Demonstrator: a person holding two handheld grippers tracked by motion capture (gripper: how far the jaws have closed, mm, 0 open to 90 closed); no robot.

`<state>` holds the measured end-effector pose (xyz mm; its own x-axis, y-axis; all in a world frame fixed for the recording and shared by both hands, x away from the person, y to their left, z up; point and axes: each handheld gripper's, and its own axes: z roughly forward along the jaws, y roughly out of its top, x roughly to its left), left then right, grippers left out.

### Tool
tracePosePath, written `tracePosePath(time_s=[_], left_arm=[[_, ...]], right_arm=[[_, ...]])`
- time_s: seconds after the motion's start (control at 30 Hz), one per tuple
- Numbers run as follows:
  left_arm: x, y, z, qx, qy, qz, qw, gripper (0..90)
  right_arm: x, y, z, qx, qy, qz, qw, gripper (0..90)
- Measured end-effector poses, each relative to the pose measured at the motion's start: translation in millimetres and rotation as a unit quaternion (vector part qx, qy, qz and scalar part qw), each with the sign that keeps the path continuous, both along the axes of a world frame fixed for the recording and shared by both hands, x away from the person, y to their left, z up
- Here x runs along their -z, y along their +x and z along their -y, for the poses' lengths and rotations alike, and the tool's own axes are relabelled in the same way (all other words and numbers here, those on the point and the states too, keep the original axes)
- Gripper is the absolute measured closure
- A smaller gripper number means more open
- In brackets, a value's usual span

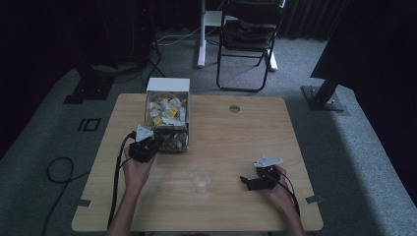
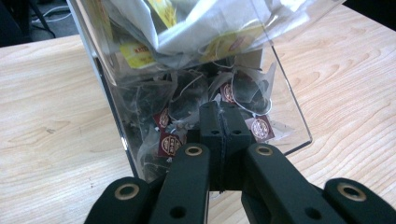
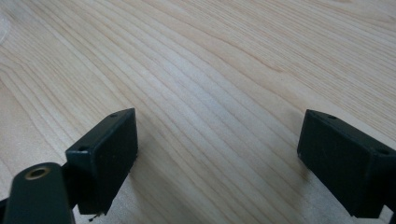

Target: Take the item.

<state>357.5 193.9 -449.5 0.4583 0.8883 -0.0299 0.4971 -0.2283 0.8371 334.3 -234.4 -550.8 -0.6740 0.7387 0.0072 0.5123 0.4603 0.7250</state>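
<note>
Clear tea-bag box (image 2: 280, 88) just beyond jaws

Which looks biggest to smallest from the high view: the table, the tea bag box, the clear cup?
1. Table
2. Tea bag box
3. Clear cup, nearer the camera yet clearly smallest

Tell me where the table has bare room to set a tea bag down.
Bare wood lies between the clear cup and the right claw, and across the table's far right half, right of the tea bag box, save a small round grommet. It is crowded where the left claw, shut, meets the box's clear lower compartment.
</note>
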Motion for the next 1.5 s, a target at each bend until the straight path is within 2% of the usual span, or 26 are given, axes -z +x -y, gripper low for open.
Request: tracePosePath(time_s=[0.57,1.37,1.5], left_arm=[[-11.2,-4.9,-2.9,0.008,-0.004,0.007,0.9999,90.0],[-25.1,-14.9,3.6,0.038,-0.013,0.018,0.9990,90.0],[-27.5,-16.3,5.5,0.042,-0.010,0.018,0.9989,90.0]], right_arm=[[0.0,0.0,0.0,0.000,0.000,0.000,1.0000,12.1],[0.0,0.0,0.0,0.000,0.000,0.000,1.0000,12.1],[0.0,0.0,0.0,0.000,0.000,0.000,1.0000,12.1]])
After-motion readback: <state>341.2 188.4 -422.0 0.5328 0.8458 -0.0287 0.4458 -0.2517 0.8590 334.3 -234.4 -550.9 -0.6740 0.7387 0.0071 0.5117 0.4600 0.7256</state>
